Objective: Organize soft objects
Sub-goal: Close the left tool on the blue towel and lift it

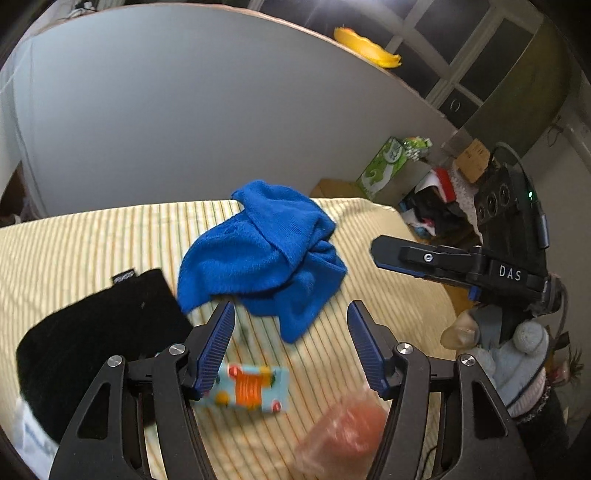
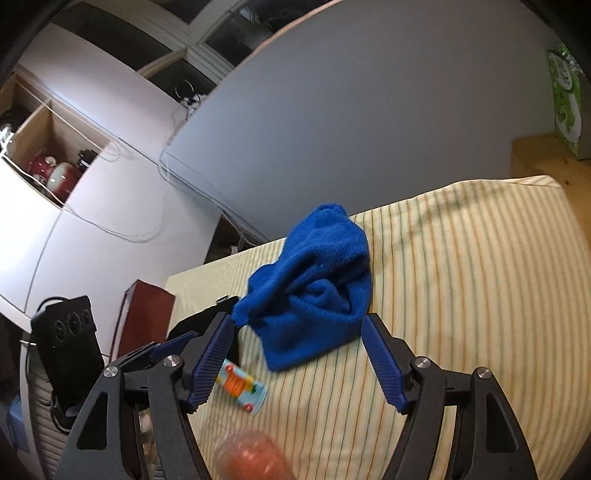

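On the bed (image 1: 388,258), the towel (image 1: 266,254) lay far, the sock (image 1: 251,389) near, and the pouch (image 1: 92,332) left.

Soft, even daylight, with a bright glare spot (image 1: 325,7) far above the tongs. Fisheye bends the edges into dark corners. The orange packet (image 1: 341,435) nearest the tongs is blurred.
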`<state>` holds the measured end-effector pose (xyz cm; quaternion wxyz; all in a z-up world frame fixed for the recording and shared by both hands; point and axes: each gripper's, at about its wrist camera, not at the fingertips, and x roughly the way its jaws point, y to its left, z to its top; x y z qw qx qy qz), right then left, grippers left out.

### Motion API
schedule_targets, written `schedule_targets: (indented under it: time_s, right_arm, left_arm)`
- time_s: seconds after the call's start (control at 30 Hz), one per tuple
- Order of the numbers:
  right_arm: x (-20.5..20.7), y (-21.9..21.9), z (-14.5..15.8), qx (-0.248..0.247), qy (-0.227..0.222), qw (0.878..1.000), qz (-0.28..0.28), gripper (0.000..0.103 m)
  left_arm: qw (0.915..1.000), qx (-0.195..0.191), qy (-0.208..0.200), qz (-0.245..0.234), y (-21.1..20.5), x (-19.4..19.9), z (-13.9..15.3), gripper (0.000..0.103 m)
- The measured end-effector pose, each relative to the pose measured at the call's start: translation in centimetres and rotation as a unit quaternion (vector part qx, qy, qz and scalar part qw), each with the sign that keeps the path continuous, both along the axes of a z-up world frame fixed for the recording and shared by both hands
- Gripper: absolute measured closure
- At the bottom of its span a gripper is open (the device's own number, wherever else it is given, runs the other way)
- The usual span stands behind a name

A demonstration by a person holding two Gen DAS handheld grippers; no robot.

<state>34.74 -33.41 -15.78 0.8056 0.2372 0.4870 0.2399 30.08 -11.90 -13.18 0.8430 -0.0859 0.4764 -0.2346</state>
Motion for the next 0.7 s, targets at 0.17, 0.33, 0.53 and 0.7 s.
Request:
schedule_targets:
  time_s: [0.17,0.33,0.53,0.7]
  right_arm:
    - [2.6,1.0,-1.7,-0.002,0.024,1.000,0.007,0.035]
    - [3.9,1.9,-3.1,-0.001,0.040,0.999,0.015,0.035]
    - [4.3,3.1,-4.1,-0.001,0.048,0.998,0.029,0.035]
    - [4.7,3.1,-4.2,0.020,0.055,0.998,0.035,0.051]
  left_arm:
    - [0.9998,0.019,0.012,-0.001,-1.1,1.7,-1.3,0.040]
    - [0.9991,0.040,0.011,-0.012,-2.4,2.6,-2.1,0.040]
    - [0.9993,0.032,0.011,-0.017,-3.2,3.4,-2.9,0.043]
    - [0.9991,0.029,0.008,-0.030,-3.9,3.8,-3.2,0.066]
